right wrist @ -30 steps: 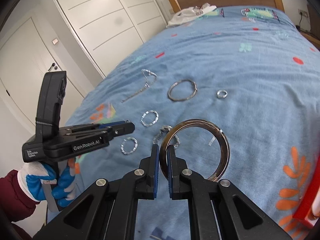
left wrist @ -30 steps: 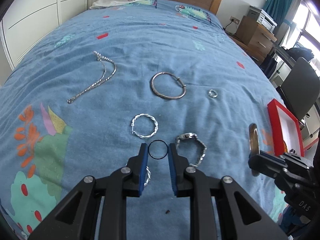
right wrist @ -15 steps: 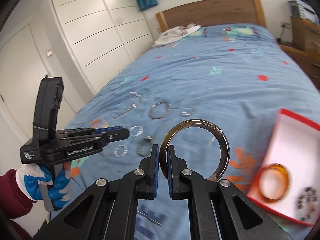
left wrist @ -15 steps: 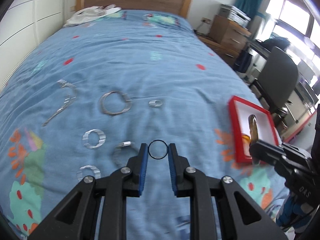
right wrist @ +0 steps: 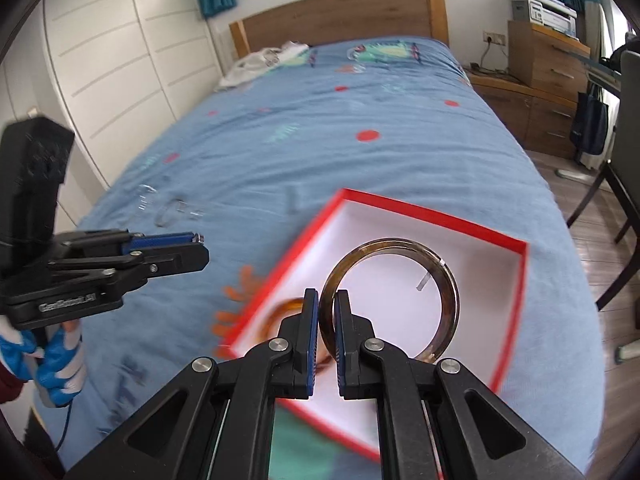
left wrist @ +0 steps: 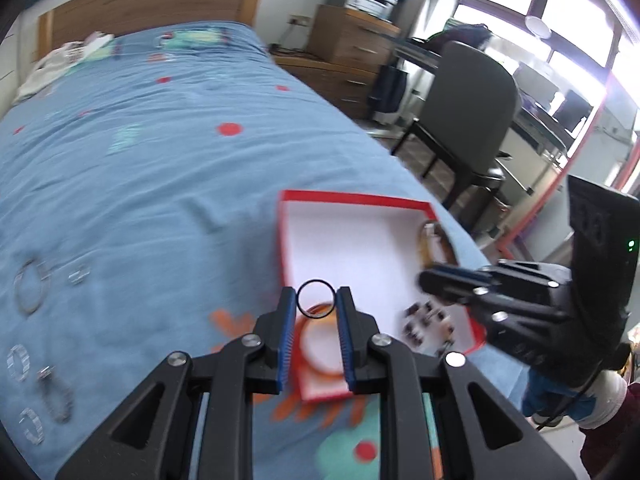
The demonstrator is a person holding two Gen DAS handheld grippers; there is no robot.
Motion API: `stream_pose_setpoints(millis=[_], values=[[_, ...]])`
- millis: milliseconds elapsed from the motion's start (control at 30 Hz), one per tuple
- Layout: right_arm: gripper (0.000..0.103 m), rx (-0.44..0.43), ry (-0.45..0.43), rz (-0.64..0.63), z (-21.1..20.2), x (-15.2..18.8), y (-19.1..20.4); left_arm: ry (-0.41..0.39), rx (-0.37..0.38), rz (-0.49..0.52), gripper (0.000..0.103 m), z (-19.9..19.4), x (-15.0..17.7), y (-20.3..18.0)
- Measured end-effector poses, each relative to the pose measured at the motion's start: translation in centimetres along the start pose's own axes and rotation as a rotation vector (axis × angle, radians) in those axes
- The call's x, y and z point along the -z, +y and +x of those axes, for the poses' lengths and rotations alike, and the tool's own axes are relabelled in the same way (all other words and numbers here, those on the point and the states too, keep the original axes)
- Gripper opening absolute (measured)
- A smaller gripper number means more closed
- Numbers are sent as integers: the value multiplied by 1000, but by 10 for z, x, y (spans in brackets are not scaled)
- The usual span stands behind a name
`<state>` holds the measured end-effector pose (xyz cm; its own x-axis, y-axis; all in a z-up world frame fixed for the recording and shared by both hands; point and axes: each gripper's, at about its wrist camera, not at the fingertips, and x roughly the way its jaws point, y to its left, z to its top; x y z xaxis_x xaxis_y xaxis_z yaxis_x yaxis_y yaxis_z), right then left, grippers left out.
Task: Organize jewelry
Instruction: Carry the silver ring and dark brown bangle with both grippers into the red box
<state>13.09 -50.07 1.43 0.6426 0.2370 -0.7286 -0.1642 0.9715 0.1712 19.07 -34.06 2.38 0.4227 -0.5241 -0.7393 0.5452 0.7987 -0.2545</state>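
Note:
My left gripper [left wrist: 316, 300] is shut on a thin black ring [left wrist: 315, 287] and holds it above the near left part of the red box [left wrist: 356, 200] with a white inside. My right gripper [right wrist: 328, 304] is shut on a brown tortoiseshell bangle [right wrist: 448, 292] and holds it upright over the same box [right wrist: 436, 216]. An orange bangle [left wrist: 316, 344] and a dark beaded bracelet [left wrist: 426, 322] lie in the box. Several silver pieces [left wrist: 30, 286] lie on the blue bedspread to the left.
The box sits near the bed's right edge. A grey chair [left wrist: 468, 112] and wooden drawers [left wrist: 352, 40] stand beyond that edge. White clothes [right wrist: 264, 60] lie by the headboard. White wardrobe doors [right wrist: 112, 60] line the left side.
Both grippers have swung right, from over the loose silver jewelry to over the red box, each still holding its piece.

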Motion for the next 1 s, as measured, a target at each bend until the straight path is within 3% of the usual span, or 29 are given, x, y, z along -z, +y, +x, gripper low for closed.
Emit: stream_pose_setpoints(millis=[333,700,1000], values=[[8,39,118,-57,49,-1,-49,128,-8,16,19,100,-7,-22],[8,88,200,-104,79,-2,-61,161,-39,6,19,125,-4,-15],[10,100,208,-99,81,-3,-60,140,-77,32,20,128,0,-16]])
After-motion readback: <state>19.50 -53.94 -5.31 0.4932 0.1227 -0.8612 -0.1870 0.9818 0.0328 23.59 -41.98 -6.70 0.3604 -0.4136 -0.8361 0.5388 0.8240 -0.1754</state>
